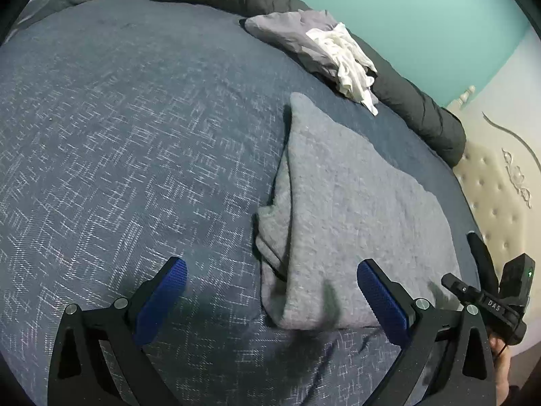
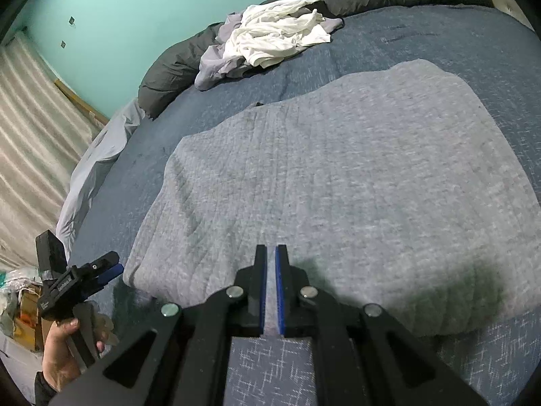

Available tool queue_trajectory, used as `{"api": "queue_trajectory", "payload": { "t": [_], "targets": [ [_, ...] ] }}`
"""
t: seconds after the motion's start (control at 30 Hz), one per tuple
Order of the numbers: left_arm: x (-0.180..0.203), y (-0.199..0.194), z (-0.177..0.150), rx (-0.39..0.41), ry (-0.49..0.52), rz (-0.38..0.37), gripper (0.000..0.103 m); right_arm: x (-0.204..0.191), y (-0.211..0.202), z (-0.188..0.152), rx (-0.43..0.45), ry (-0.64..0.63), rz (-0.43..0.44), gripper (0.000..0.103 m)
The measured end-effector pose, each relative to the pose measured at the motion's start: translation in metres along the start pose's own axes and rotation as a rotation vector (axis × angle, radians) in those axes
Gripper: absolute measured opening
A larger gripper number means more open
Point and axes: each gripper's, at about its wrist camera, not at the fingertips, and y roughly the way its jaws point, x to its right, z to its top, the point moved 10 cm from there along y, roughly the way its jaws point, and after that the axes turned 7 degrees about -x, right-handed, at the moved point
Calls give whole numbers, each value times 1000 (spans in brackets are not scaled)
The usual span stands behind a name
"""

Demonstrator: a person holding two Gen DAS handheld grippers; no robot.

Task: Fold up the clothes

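A navy crosshatch bedspread (image 1: 118, 155) carries a folded grey knit garment (image 2: 338, 176), flat and rounded at its corners, stretching ahead of the right gripper (image 2: 270, 257), whose jaws pinch its near edge. The left gripper (image 1: 270, 291) has jaws spread, the garment's stacked fold ahead between them. Only the right view shows the person's left hand (image 2: 64, 348)

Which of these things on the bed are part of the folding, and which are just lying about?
Part of the job:
- grey garment, lying flat
- right tongs, pinched shut on its near edge
- left tongs, open
- white garment and lilac garment, probably waiting

Just lying about:
- dark rolled duvet
- blue bedspread
- tufted headboard
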Motion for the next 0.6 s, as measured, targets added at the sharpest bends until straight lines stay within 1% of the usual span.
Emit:
{"api": "queue_trajectory", "payload": {
  "t": [0.1, 0.3, 0.6],
  "targets": [
    [1, 6, -3, -11, 14, 34, 103, 0, 3, -1, 4, -9, 3, 4],
    [3, 17, -8, -45, 11, 62, 103, 7, 11, 0, 8, -11, 7, 4],
    [4, 33, -17, -98, -3, 59, 103, 19, 17, -2, 21, 9, 20, 4]
  ]
}}
